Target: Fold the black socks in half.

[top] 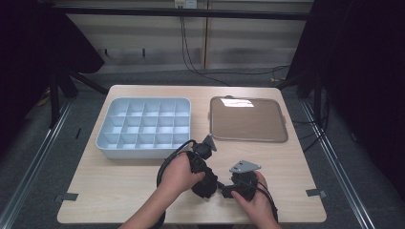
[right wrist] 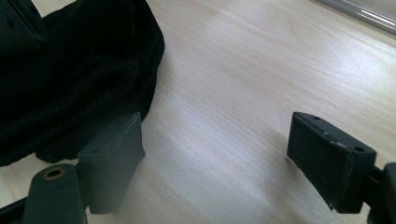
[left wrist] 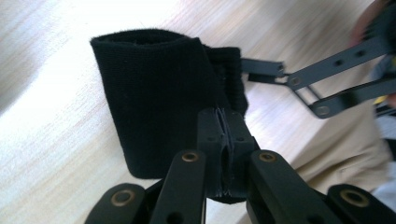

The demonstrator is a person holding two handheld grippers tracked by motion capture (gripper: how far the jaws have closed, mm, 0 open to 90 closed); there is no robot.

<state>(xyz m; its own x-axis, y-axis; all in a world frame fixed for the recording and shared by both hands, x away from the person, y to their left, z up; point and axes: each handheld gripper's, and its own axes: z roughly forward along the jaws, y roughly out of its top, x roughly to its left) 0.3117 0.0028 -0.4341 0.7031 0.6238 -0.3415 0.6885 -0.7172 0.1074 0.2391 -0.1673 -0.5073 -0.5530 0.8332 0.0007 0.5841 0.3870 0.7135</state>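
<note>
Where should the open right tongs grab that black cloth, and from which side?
Probably the loose folded edge of the black cloth nearest the right tongs, coming in low along the table. The left tongs already pinch one edge and hold it up, so that free edge stands clear enough to slip a jaw on either side.

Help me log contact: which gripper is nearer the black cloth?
Left. The left gripper is clamped on the black cloth; the right gripper sits open beside it.

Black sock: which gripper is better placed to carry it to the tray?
Left. The left gripper is already shut on the black sock and sits nearer the compartment tray. The right gripper is open beside it, holding nothing.
</note>
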